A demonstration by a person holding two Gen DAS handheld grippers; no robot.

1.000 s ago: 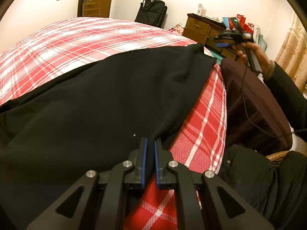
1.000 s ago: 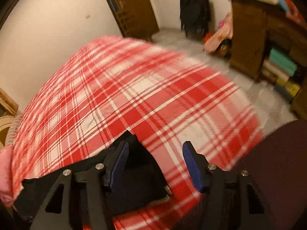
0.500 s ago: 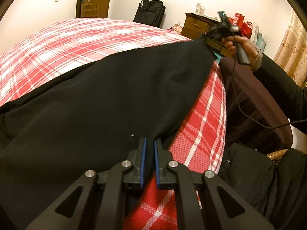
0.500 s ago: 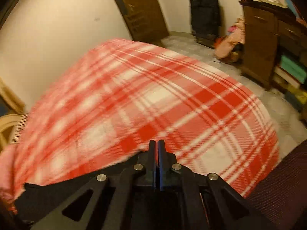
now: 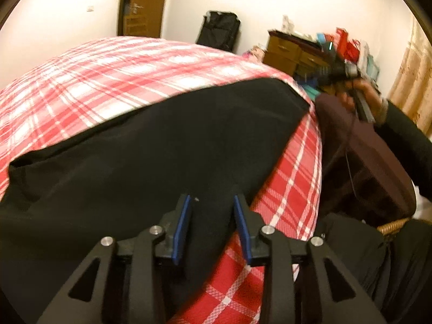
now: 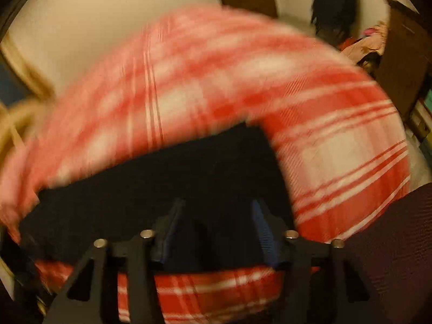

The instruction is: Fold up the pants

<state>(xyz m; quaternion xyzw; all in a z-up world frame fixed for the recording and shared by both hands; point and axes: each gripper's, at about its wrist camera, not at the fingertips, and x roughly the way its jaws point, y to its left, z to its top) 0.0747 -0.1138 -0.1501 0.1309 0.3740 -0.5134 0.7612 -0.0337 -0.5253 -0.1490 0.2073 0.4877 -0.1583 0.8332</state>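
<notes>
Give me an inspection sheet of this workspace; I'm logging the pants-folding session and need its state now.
Surface: bed with red plaid cover, mostly bare beyond the garment.
Job's things: black pants lying spread across the near side of the cover.
Clutter: dark maroon cushion beside the bed.
Grippers: left tool open over the pants' edge; right tool open over the pants, view blurred.
Cables: thin dark cable hanging from the right tool's handle.
Surroundings: wooden drawers, black bag, door, curtain.
</notes>
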